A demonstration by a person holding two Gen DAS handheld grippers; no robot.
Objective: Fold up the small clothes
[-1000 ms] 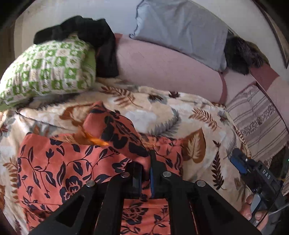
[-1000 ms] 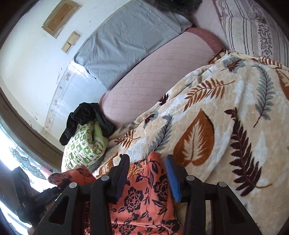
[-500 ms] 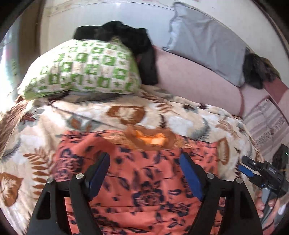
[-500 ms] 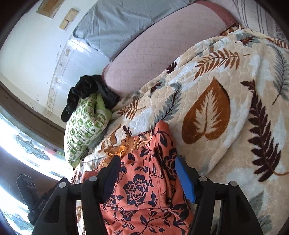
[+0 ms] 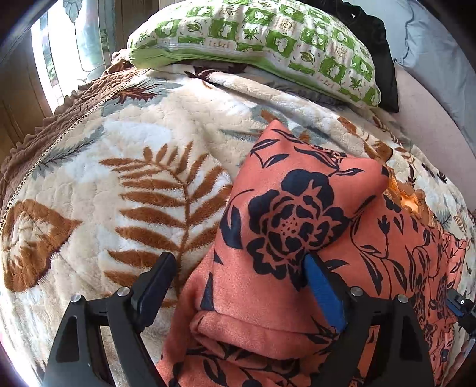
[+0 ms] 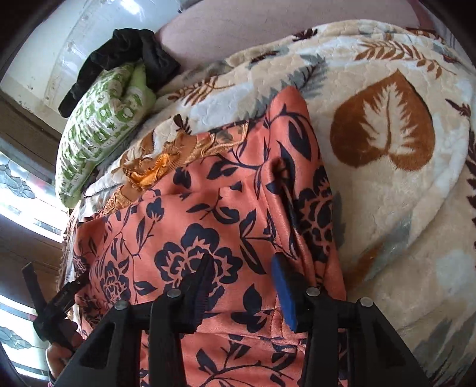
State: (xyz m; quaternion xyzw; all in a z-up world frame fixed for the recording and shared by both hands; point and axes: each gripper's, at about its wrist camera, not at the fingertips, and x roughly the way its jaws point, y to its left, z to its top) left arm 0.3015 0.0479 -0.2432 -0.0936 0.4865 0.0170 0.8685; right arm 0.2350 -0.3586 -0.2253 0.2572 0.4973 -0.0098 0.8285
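An orange garment (image 5: 291,226) with black flowers lies on the leaf-print blanket (image 5: 125,184). In the left wrist view its left sleeve is folded up and bulges between the jaws. My left gripper (image 5: 238,277) is open, jaws wide on either side of that sleeve. In the right wrist view the garment (image 6: 208,226) lies spread with its right edge folded inward. My right gripper (image 6: 245,279) is open just above the cloth near its right side, holding nothing. The gold embroidered neckline (image 6: 154,166) shows at the far end.
A green patterned pillow (image 5: 261,38) with dark clothes (image 6: 125,53) on it lies at the head of the bed. A pink cushion (image 6: 282,26) stands behind. The brown quilt edge (image 5: 59,104) and a window are at the left.
My left gripper let go of the cloth, opened and swung left to the garment's left sleeve. My right gripper moved inward over the garment, which now lies flatter.
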